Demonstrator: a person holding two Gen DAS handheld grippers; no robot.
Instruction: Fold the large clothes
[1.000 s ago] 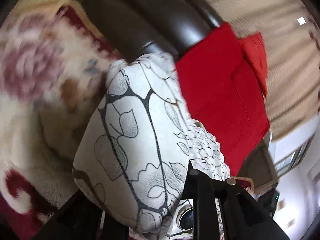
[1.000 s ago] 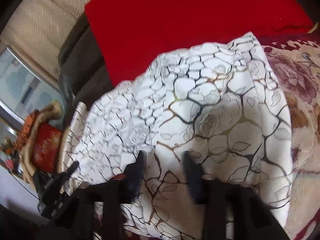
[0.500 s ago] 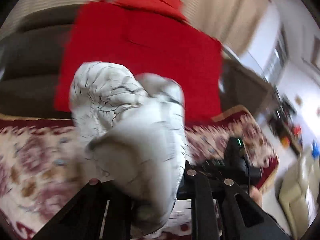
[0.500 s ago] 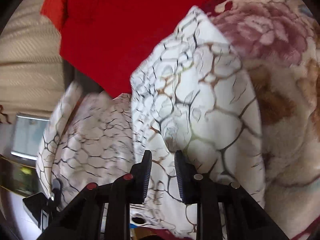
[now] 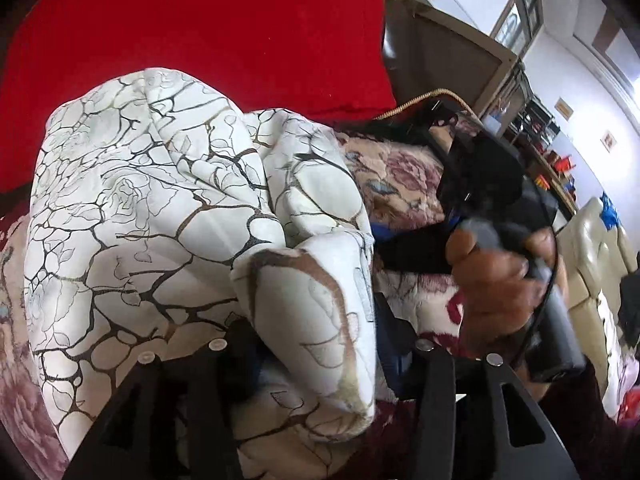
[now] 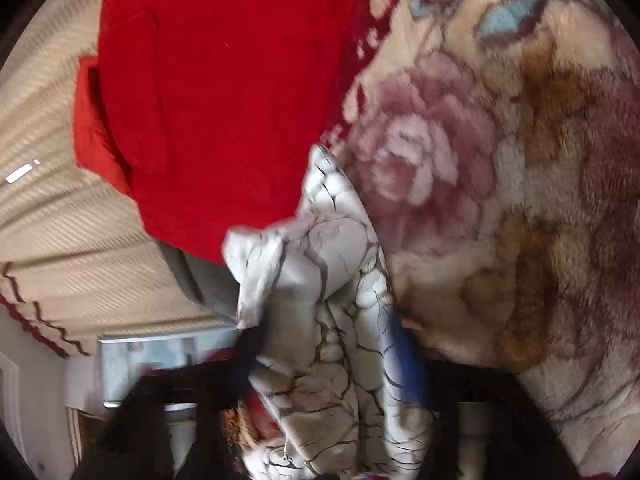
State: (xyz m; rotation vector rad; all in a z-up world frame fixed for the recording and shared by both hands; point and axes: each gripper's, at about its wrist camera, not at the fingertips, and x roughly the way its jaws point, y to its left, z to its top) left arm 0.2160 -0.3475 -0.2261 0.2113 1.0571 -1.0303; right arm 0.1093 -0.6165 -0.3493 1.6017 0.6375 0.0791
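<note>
Your left gripper point(image 5: 316, 344) sits at the bottom of the left wrist view with its jaws parted; they have just been opening. A thick fold of the white garment point(image 5: 160, 220), printed with a dark branching line pattern, lies between the two fingers, and the left finger point(image 5: 244, 344) is partly covered by cloth. The right finger point(image 5: 400, 344) stands clear of the fold, so the pads no longer press on it. The bulk of the garment fills the centre and left of that frame, lying bunched on the floral blanket point(image 5: 400, 176) and against the red cushion point(image 5: 200, 28) at the top.

At the right of the same frame, your right hand point(image 5: 500, 276) grips the handle of the other tool.

In the right wrist view, your right gripper point(image 6: 336, 364) is at the bottom centre, jaws wide; they have likewise just been opening. A crumpled strip of the garment point(image 6: 332, 280) rises between the fingers toward the frame centre. Motion blur is heavy here, so contact between pads and cloth appears released but is not certain. The floral blanket point(image 6: 500, 160) fills the right side, and the red cushion point(image 6: 220, 100) the upper left.
</note>
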